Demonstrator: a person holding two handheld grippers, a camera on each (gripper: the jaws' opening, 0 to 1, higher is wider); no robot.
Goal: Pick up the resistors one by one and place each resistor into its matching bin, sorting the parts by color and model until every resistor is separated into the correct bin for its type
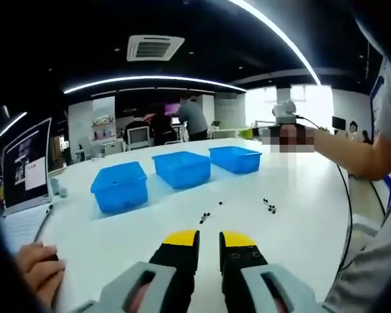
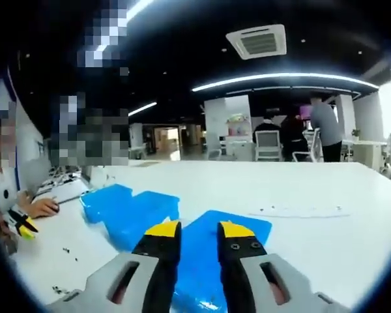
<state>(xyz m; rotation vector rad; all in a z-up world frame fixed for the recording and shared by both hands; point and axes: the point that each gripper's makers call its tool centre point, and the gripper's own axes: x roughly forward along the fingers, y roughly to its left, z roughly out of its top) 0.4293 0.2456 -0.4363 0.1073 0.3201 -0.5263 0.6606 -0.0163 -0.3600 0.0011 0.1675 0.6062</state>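
Note:
Three blue bins stand in a row on the white table (image 1: 300,189): left bin (image 1: 119,186), middle bin (image 1: 182,168), right bin (image 1: 235,158). Small dark resistors lie loose in front of them, one cluster (image 1: 204,216) and another (image 1: 269,207). My left gripper (image 1: 209,242) hovers low over the near table, jaws a little apart with nothing between them. The right gripper (image 1: 285,111) is held high at the right by a person's arm. In the right gripper view my right gripper (image 2: 199,235) hangs open above the nearest bin (image 2: 255,229). More resistors (image 2: 68,251) lie to the left.
A screen (image 1: 26,166) stands at the table's left edge, with a pen (image 1: 43,223) and a person's hand (image 1: 38,268) beside it. A cable (image 1: 347,195) runs down along the table's right side. People and office chairs (image 1: 138,137) are far behind the table.

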